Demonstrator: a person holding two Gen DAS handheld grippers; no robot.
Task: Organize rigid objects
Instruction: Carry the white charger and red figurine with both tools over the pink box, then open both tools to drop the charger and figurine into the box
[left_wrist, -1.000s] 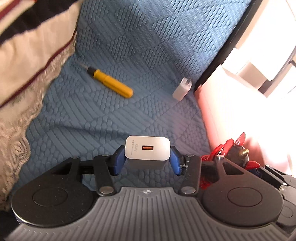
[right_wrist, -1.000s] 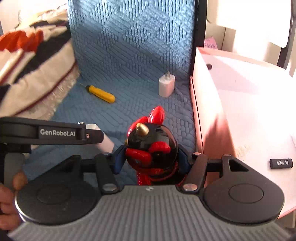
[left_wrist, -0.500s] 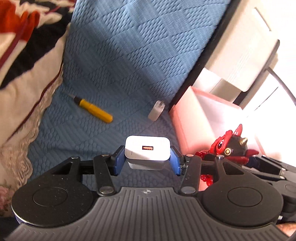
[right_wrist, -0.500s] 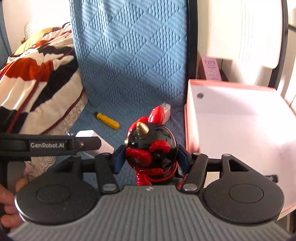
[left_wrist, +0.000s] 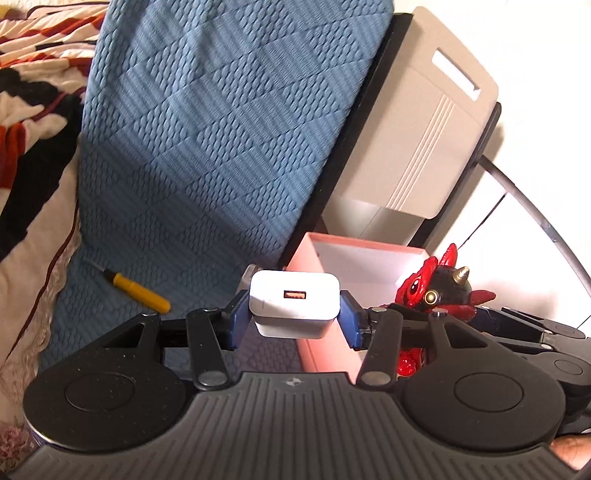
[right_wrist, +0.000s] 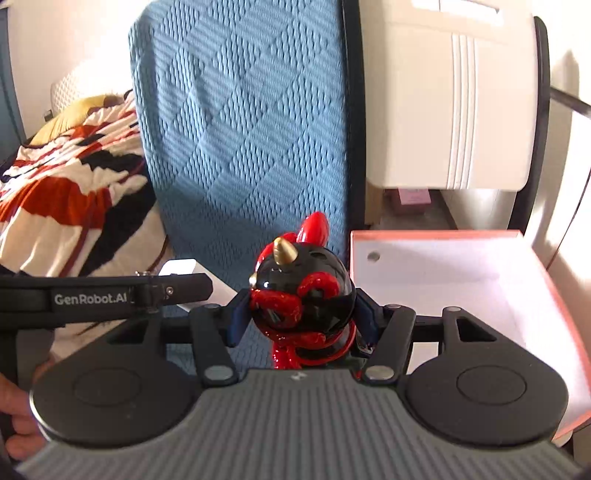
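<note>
Pink box (right_wrist: 436, 236) open-topped and roomy inside; blue mattress (left_wrist: 221, 147) bare around yellow screwdriver (left_wrist: 137, 289).

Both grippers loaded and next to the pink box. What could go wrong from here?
1. The right gripper clamps the round, glossy toy figure on its curved head; it could slip or rotate out.
2. The left gripper holds the white charger close beside the other gripper, so they may collide over the pink box.
3. The yellow screwdriver lies on the blue quilt, and could be forgotten.
</note>
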